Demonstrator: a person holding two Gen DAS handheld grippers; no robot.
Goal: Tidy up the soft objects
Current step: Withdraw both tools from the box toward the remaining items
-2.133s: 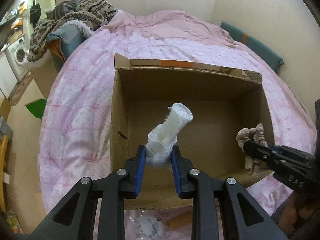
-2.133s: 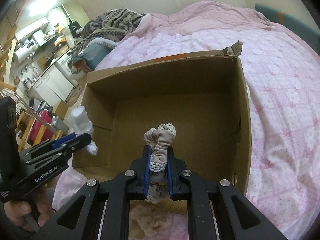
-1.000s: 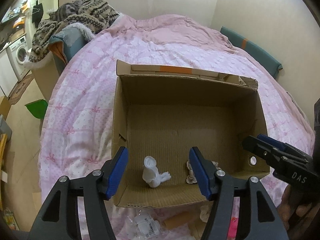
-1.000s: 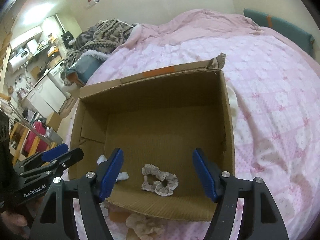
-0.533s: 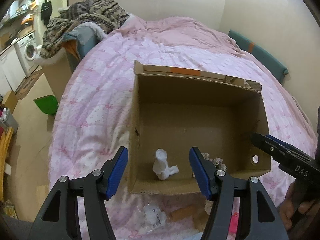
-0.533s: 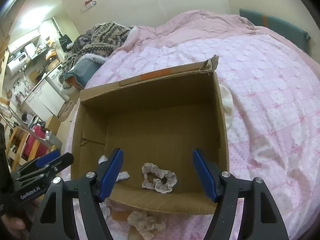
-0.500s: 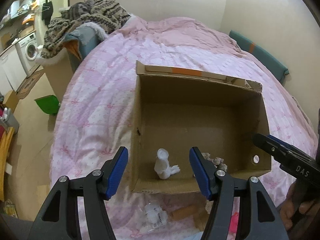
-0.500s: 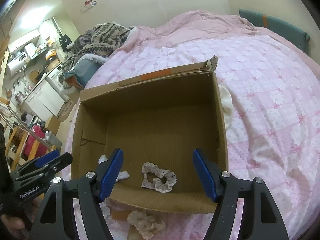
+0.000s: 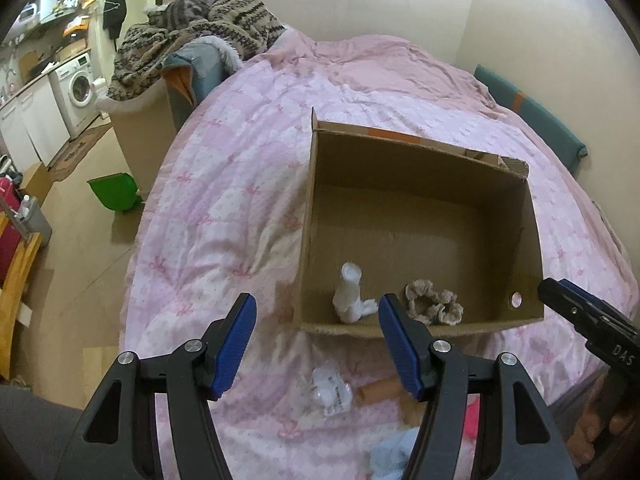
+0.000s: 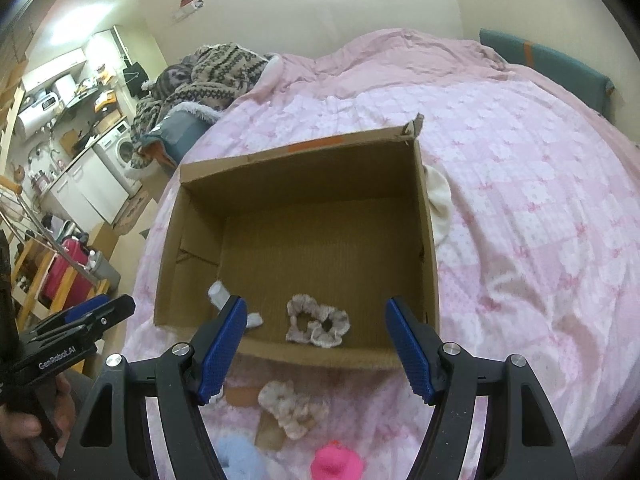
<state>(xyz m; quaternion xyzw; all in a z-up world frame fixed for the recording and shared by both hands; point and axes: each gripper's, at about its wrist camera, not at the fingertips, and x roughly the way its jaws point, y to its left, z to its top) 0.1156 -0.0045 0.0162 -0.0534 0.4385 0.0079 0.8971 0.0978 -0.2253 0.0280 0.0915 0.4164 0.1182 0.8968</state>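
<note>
An open cardboard box [image 9: 420,152] [image 10: 304,156] stands on the pink bed. Inside, near its front wall, lie a rolled white sock [image 9: 350,294] [image 10: 219,293] and a beige lace scrunchie [image 9: 434,307] [image 10: 318,320]. My left gripper [image 9: 314,332] is open and empty, held above the bed in front of the box. My right gripper [image 10: 316,340] is open and empty, also in front of the box. On the bed before the box lie another beige scrunchie [image 10: 288,404], a pink soft thing [image 10: 338,462], a light blue soft thing [image 10: 240,458] [image 9: 394,456] and a clear packet [image 9: 326,390].
A brown cardboard tube [image 9: 380,387] lies beside the packet. A cream cloth [image 10: 440,204] sits against the box's right wall. A patterned blanket [image 9: 192,28] is heaped at the bed's far left corner. The floor, a green bin [image 9: 116,192] and a washing machine [image 9: 78,88] are to the left.
Both grippers let go of the sock and the scrunchie into the box, opened, and pulled back and up. The box now sits farther off in both views.
</note>
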